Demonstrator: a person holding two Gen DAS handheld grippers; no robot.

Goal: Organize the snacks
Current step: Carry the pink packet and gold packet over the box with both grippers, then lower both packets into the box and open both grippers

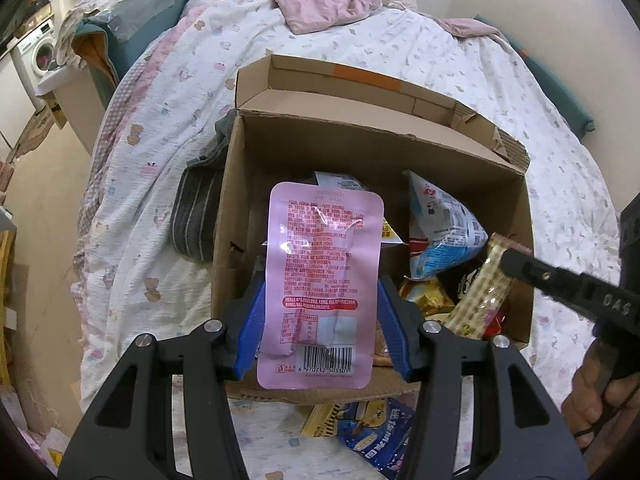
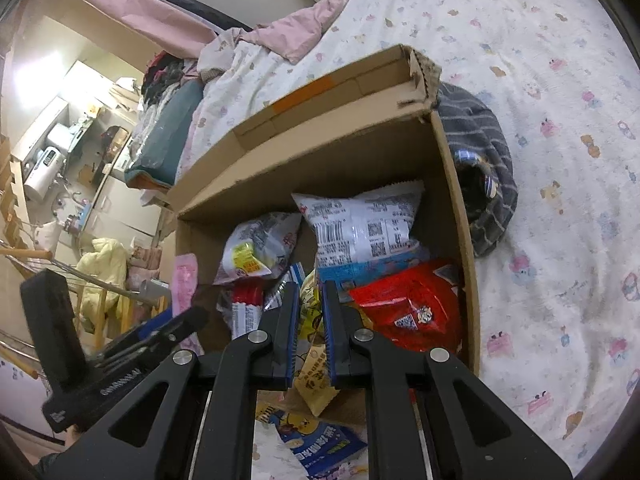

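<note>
While the cardboard box [image 1: 372, 152] is sitting open on the bed [image 1: 440, 52], half full of snack bags, the left gripper [image 1: 320, 320] is holding a pink pouch [image 1: 324, 280] by its side edges above it, and the right gripper [image 2: 310, 328] is pinching a thin yellow packet [image 2: 316, 376], jaws nearly closed. Both are looking light, slick and crushable, so edge grips are suiting them. The box floor is staying hidden.

Even indoor light (fisheye-warped, dark-cornered edges)
</note>
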